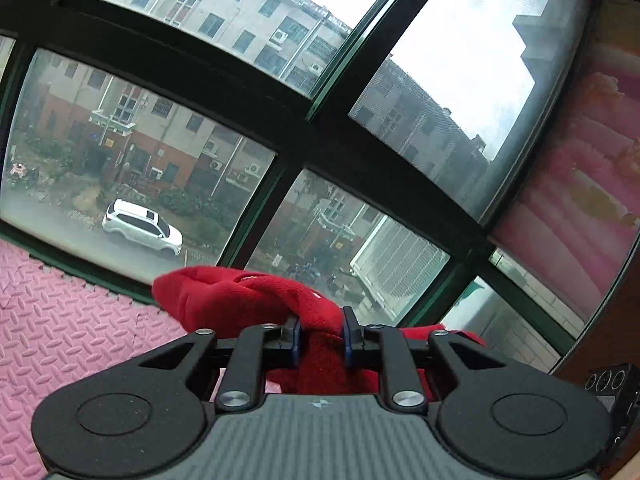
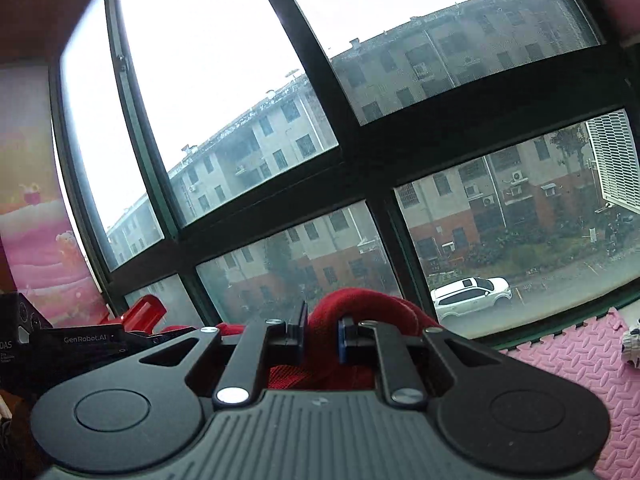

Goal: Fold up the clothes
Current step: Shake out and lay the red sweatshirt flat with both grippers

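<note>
Up in the air, the left gripper [image 1: 321, 334] and right gripper [image 2: 322, 334] each pinch the red cloth [image 1: 240, 300], above the pink mat [image 1: 60, 320] by its window edge.

Window [image 1: 240, 92] blocks ahead; pink mat [image 1: 60, 320] lies open below.

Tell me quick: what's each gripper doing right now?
Left gripper: shut on the red garment.
Right gripper: shut on the red garment.

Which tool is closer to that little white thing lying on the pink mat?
Right. The white thing lies right of the right tool; the left tool is further left.
</note>
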`<action>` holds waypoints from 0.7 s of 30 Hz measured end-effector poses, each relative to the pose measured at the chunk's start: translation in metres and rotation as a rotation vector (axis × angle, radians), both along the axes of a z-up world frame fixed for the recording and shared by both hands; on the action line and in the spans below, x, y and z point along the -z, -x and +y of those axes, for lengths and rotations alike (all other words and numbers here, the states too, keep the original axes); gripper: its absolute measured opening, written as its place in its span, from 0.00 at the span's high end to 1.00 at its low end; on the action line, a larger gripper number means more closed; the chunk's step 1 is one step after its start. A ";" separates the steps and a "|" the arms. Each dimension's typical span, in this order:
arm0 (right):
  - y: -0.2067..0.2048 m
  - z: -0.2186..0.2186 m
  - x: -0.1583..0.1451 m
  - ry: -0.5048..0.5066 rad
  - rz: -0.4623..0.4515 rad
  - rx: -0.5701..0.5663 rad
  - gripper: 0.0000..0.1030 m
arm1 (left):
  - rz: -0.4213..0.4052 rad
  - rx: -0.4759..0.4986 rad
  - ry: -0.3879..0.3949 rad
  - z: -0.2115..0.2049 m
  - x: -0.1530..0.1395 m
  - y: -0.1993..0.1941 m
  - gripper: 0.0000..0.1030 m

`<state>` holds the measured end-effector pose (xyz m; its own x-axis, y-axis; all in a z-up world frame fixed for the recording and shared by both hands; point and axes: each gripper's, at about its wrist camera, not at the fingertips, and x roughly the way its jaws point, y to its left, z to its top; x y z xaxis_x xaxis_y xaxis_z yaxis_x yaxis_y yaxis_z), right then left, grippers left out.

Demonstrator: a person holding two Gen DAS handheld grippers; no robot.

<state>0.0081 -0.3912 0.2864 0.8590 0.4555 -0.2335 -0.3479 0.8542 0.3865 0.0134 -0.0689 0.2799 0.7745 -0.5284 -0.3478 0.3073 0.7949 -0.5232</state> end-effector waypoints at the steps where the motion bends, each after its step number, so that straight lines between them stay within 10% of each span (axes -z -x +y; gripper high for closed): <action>1: 0.011 0.002 0.012 0.022 0.036 -0.014 0.87 | 0.032 0.012 -0.019 0.000 0.015 0.010 0.80; 12: 0.133 0.023 0.174 0.212 0.505 -0.191 0.87 | 0.480 0.129 -0.095 0.010 0.210 0.121 0.80; 21: 0.174 0.021 0.212 0.240 0.573 -0.189 0.83 | 0.526 0.139 -0.118 0.026 0.236 0.162 0.73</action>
